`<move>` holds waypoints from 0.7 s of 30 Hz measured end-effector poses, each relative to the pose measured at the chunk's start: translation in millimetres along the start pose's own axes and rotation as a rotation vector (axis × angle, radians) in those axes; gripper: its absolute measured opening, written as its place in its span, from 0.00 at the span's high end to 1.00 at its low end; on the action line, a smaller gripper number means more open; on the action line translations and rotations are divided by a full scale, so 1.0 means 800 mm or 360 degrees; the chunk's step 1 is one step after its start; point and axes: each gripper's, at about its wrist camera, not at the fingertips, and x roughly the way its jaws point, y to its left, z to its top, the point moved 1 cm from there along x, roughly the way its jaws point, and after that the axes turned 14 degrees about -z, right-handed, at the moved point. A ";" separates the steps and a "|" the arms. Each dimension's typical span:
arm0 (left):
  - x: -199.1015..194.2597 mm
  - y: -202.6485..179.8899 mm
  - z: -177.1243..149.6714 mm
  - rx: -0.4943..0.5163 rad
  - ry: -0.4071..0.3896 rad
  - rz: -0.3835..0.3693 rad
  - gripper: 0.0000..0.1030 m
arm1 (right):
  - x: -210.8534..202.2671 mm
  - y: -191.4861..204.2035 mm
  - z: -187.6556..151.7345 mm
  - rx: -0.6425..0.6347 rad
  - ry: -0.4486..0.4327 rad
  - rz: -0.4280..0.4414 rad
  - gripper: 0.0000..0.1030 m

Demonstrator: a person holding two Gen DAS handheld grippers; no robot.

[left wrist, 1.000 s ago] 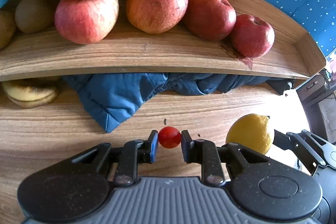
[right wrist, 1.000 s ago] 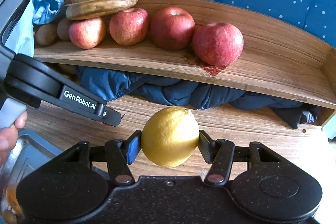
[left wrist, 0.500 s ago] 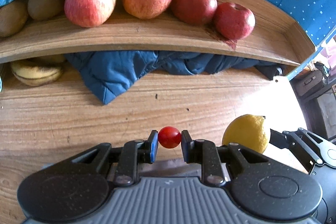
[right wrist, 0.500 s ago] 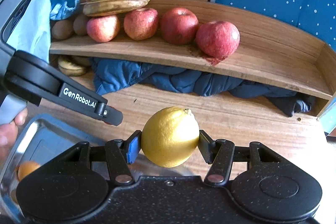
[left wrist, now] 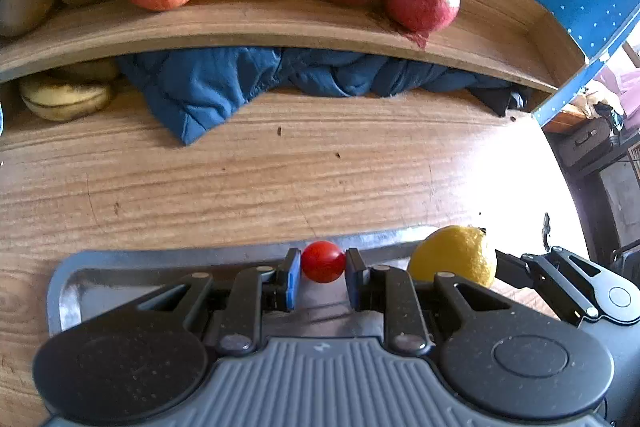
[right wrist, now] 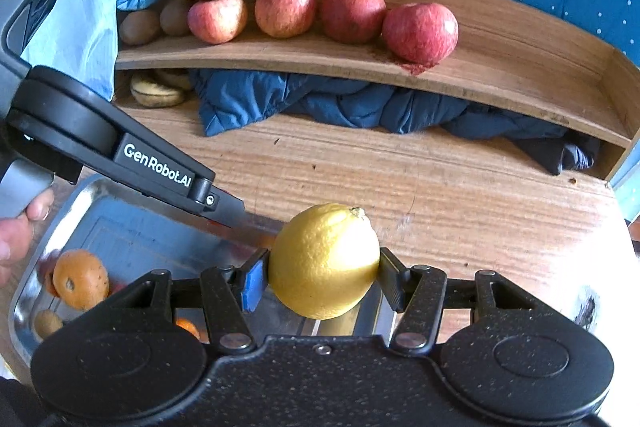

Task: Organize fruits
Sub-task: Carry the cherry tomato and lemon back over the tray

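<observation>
Lemon (right wrist: 324,261) sitting clamped between right fingers (right wrist: 253,279), hanging over near rim of metal tray (right wrist: 132,231); cherry tomato (left wrist: 323,261) being pinched between left fingers (left wrist: 293,279), also above tray, slightly nearer its middle.

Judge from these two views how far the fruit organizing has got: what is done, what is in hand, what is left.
Done: an orange and smaller fruit lie in the metal tray. In hand: the left gripper pinches a cherry tomato above the tray's far rim; the right gripper clamps a lemon at its edge. Left: both are unreleased. Four apples sit on the shelf.
</observation>
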 end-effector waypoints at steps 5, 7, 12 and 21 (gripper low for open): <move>0.002 -0.003 -0.010 -0.0006 0.0022 0.0008 0.76 | -0.003 0.000 -0.008 -0.0001 0.0020 0.0011 0.43; 0.003 -0.002 -0.012 -0.0016 0.0032 0.0014 0.76 | -0.004 -0.001 -0.010 -0.0001 0.0026 0.0013 0.43; 0.004 -0.002 -0.015 -0.0033 0.0052 0.0033 0.76 | -0.006 -0.004 -0.015 0.0003 0.0042 0.0009 0.43; 0.005 -0.005 -0.018 -0.0041 0.0067 0.0058 0.76 | -0.008 -0.008 -0.020 0.0015 0.0060 0.0011 0.43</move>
